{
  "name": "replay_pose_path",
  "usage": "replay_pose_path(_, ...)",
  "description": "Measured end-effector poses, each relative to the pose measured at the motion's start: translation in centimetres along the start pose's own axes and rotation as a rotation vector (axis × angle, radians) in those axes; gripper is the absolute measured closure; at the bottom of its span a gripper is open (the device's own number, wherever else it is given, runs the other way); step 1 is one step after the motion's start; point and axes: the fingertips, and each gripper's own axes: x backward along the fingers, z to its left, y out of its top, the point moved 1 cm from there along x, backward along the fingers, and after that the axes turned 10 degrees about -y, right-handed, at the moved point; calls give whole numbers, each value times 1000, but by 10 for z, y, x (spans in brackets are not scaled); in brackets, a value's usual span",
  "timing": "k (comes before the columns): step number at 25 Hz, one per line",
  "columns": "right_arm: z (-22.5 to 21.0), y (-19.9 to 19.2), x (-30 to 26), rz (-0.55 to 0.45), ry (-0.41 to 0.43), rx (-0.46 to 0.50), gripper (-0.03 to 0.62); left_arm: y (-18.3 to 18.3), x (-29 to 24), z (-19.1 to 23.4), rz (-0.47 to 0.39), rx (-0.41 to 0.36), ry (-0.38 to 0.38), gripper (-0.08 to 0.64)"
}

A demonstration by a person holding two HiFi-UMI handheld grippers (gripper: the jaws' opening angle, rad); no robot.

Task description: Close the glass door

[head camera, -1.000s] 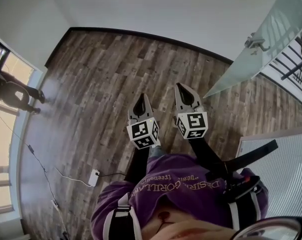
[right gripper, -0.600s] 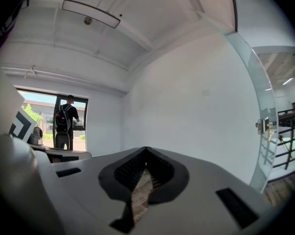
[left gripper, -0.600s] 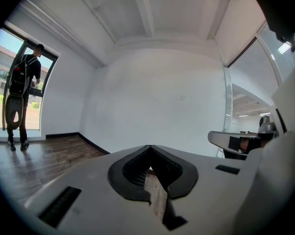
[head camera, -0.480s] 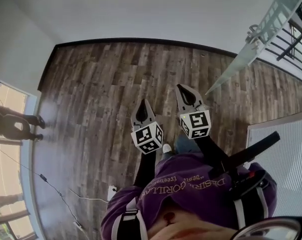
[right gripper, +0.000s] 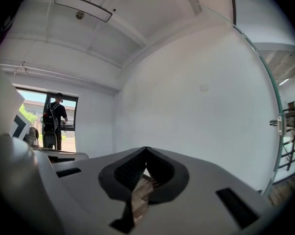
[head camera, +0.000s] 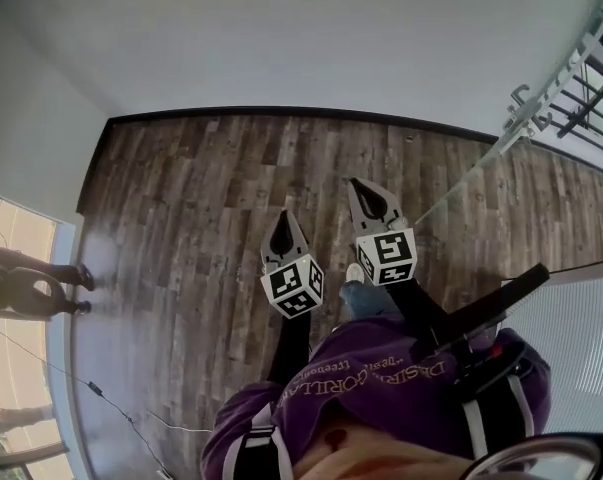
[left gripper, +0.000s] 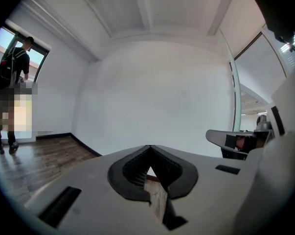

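Observation:
The glass door (head camera: 541, 98) stands ajar at the upper right of the head view, seen almost edge-on, with a metal handle (head camera: 518, 99) on it. Its curved edge (right gripper: 270, 87) and handle (right gripper: 279, 124) also show at the right of the right gripper view, and its edge (left gripper: 234, 97) in the left gripper view. Both grippers are held side by side above the wooden floor, well short of the door and apart from it. My left gripper (head camera: 284, 216) (left gripper: 149, 147) is shut with nothing in it. My right gripper (head camera: 353, 184) (right gripper: 146, 150) is shut and empty too.
A white wall (head camera: 311, 38) with a dark baseboard (head camera: 281, 113) lies straight ahead. A black railing (head camera: 593, 73) stands beyond the door. A frosted panel (head camera: 581, 338) is at the right. A person (right gripper: 55, 119) stands at the window on the left; a cable (head camera: 101, 398) lies on the floor.
Both grippers have travelled forward towards the white wall, still side by side. The glass door has shifted up and right in the head view, now seen nearly edge-on.

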Motion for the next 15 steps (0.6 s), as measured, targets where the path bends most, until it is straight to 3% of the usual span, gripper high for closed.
replay_pose_path(7,-42,27,-85,-26,-8,-2,595,31,-99,-6,-19,-11,-37,560)
replay_pose_path(15,-88,22,-135,1,-60,-20,595,28,-171,-18,20,-6,-86,560)
